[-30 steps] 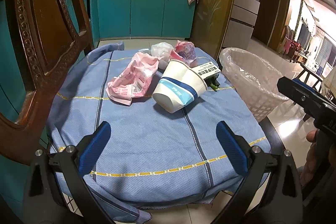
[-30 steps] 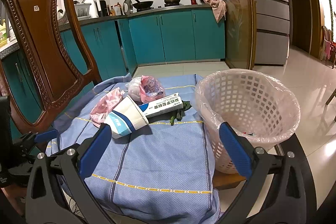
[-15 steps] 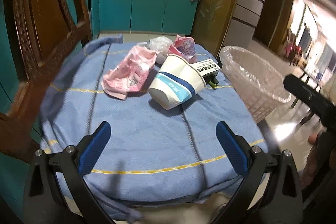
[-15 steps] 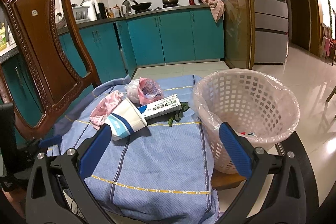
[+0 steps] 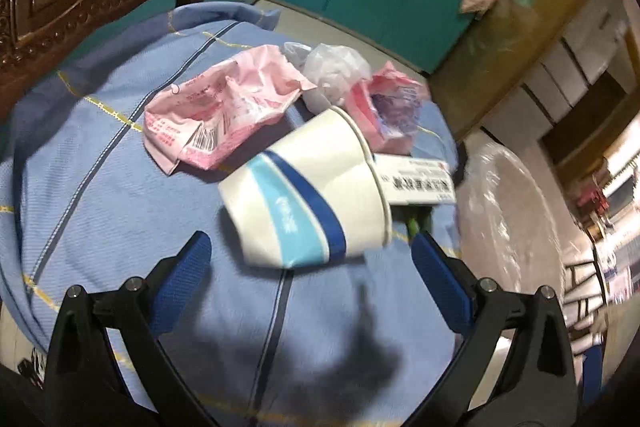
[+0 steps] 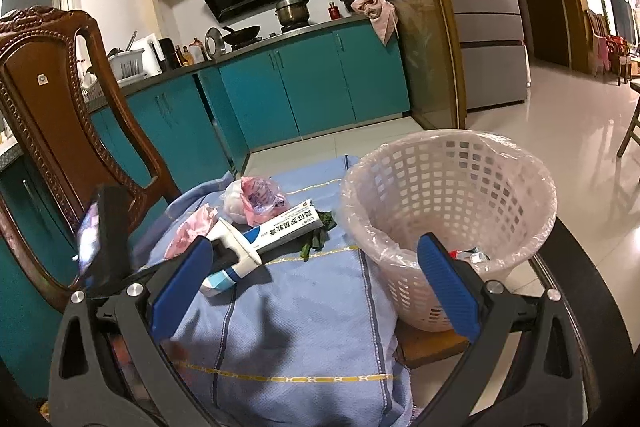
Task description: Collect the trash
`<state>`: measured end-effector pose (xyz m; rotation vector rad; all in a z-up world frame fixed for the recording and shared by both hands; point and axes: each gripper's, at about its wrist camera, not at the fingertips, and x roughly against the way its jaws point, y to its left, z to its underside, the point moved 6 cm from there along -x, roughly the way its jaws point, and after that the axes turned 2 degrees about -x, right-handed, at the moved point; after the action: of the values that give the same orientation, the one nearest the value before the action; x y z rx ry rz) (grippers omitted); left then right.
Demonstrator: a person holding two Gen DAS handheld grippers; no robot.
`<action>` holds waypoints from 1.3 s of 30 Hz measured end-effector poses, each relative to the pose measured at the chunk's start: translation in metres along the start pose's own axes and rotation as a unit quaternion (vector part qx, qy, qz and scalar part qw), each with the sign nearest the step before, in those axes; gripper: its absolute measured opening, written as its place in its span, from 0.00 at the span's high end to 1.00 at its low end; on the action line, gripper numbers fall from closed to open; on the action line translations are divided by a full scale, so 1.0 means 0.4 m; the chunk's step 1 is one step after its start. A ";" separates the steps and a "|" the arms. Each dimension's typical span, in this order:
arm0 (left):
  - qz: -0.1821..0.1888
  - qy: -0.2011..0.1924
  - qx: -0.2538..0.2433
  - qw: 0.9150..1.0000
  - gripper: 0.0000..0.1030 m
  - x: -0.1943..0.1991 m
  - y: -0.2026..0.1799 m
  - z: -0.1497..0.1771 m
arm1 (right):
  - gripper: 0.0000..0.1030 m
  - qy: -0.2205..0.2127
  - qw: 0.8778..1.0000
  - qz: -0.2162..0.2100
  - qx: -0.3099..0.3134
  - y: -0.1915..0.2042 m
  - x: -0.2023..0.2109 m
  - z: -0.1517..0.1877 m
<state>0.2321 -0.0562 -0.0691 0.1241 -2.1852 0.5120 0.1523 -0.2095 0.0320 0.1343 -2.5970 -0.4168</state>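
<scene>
Trash sits mid-frame on the blue cloth (image 5: 100,187): a tipped paper cup (image 5: 308,203) just past the left gripper (image 5: 306,259), fingers wide. Right gripper (image 6: 312,271) gapes too, with the basket (image 6: 452,195) at right.

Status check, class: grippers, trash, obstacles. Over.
Left gripper open, closing on tipped paper cup. Right gripper open, empty. Lined basket clear.

Woven cloth (image 5: 100,195); glossy paper cup (image 5: 308,195); plastic basket (image 6: 452,187).
</scene>
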 end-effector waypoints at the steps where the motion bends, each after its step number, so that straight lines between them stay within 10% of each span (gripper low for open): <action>1: -0.002 0.004 0.014 1.000 0.03 -0.009 0.002 -0.005 | 0.03 0.001 1.000 -0.001 -0.001 -0.003 -0.001 0.000; 14: 0.012 0.005 0.014 1.000 0.20 -0.070 0.006 -0.043 | 0.03 0.036 0.999 -0.017 0.017 -0.005 -0.028 0.015; 21: 0.040 -0.092 -0.069 0.993 0.20 0.113 0.083 -0.057 | 0.05 0.097 0.993 -0.031 0.059 0.037 -0.103 0.045; 29: 0.024 -0.228 -0.153 0.961 0.20 0.351 0.130 -0.118 | 0.48 0.219 0.972 -0.025 0.078 0.068 -0.317 0.085; 39: 0.053 -0.197 -0.124 0.971 0.20 0.324 0.199 -0.123 | 0.84 0.248 0.967 0.017 0.064 0.069 -0.445 0.102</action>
<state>0.1667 0.0477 0.0331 -0.0318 -2.6364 0.2839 0.2863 -0.1421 -0.0756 0.2078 -2.1258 -0.1725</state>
